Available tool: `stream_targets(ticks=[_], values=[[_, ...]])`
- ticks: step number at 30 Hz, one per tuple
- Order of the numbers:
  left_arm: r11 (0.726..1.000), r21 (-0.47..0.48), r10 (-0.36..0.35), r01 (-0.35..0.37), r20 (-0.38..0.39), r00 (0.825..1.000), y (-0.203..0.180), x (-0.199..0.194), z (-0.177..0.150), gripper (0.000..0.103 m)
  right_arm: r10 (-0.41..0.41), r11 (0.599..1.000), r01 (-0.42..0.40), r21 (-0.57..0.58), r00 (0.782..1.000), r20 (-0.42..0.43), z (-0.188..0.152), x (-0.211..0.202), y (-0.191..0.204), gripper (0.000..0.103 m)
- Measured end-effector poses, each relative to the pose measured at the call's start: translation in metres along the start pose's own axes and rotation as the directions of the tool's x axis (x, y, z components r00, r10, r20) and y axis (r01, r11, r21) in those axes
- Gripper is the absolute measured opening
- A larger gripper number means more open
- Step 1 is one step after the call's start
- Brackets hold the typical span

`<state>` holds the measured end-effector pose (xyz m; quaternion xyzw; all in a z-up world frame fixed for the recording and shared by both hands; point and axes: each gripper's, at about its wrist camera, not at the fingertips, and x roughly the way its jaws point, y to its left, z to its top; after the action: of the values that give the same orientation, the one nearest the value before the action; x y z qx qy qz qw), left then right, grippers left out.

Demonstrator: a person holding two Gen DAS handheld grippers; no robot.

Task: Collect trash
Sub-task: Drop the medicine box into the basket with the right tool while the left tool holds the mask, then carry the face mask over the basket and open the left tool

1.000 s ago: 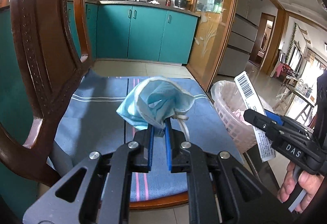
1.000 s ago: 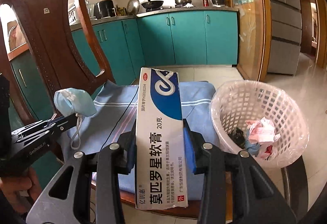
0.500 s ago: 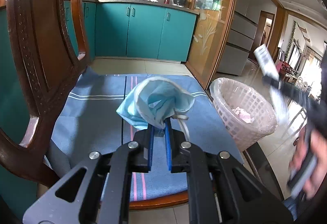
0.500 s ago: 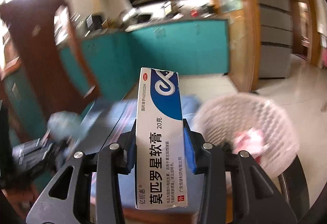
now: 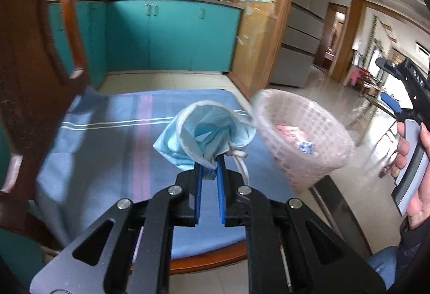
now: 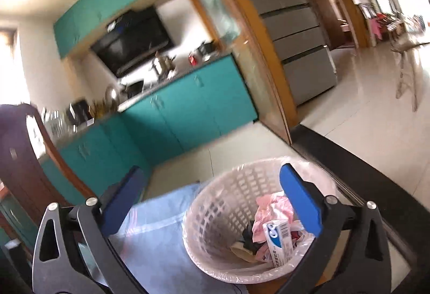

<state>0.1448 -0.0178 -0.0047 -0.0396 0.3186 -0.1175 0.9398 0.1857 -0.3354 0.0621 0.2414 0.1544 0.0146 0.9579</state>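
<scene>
My left gripper [image 5: 210,163] is shut on a crumpled light-blue face mask [image 5: 204,134] and holds it above the blue striped cloth [image 5: 113,138] on the chair seat. The white mesh waste basket [image 5: 303,138] stands just right of the mask. My right gripper [image 6: 212,202] is open and empty, tilted above the basket [image 6: 215,216]. The white and blue ointment box [image 6: 278,243] lies inside the basket among pink crumpled paper [image 6: 271,209]. The right gripper also shows at the right edge of the left wrist view [image 5: 395,87].
A dark wooden chair back [image 5: 32,57] rises at the left. Teal kitchen cabinets [image 5: 172,36] and a wooden door frame [image 5: 263,25] stand behind. A black table edge [image 6: 362,167] runs to the right of the basket.
My right gripper swung over the basket, opened and let go of the ointment box, which now lies in the basket. My left gripper shifted toward the basket, still holding the mask.
</scene>
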Motion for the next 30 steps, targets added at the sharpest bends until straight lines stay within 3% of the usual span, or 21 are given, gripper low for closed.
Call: stream_targets(ticks=[6, 7, 9, 10, 12, 15, 21, 25, 30], values=[[0.987, 0.097, -0.128, 0.13, -0.03, 0.991, -0.086, 0.04, 0.04, 0.012, -0.032, 0.999, 0.032, 0.026, 0.999, -0.005, 0.005, 0.005, -0.015, 0.099], [0.983, 0.108, -0.148, 0.149, -0.025, 0.989, -0.1, 0.047, 0.052, 0.016, -0.035, 0.999, 0.035, 0.038, 0.999, -0.002, 0.005, 0.005, -0.018, 0.099], [0.978, 0.116, -0.17, 0.174, -0.042, 0.985, -0.127, 0.069, 0.079, 0.061, -0.037, 0.998, 0.037, 0.055, 0.999, 0.0, 0.006, 0.002, -0.024, 0.099], [0.985, 0.121, -0.119, 0.124, -0.048, 0.992, -0.137, 0.081, 0.089, 0.1, -0.04, 0.997, 0.04, 0.064, 0.999, -0.001, 0.007, 0.002, -0.027, 0.099], [0.993, 0.115, -0.031, 0.033, -0.02, 0.999, -0.141, 0.089, 0.096, 0.099, -0.039, 0.996, 0.039, 0.085, 0.999, -0.002, 0.009, 0.001, -0.032, 0.099], [0.995, 0.096, -0.018, 0.02, -0.017, 1.0, -0.126, 0.078, 0.086, 0.1, -0.03, 0.996, 0.03, 0.082, 1.0, -0.001, 0.009, -0.001, -0.032, 0.099], [0.993, 0.068, 0.092, -0.095, 0.041, 0.995, -0.062, 0.025, 0.043, 0.1, -0.001, 0.999, 0.004, 0.047, 0.999, -0.049, 0.001, 0.006, -0.018, 0.099], [0.98, 0.04, 0.195, -0.194, -0.025, 0.98, -0.012, -0.008, 0.02, 0.1, 0.019, 0.999, -0.024, -0.043, 0.993, -0.12, -0.014, 0.011, 0.014, 0.099], [0.951, -0.012, 0.308, -0.308, 0.012, 0.951, 0.031, -0.046, -0.004, 0.1, 0.036, 0.978, -0.076, -0.195, 0.978, -0.204, -0.049, 0.009, 0.069, 0.099]])
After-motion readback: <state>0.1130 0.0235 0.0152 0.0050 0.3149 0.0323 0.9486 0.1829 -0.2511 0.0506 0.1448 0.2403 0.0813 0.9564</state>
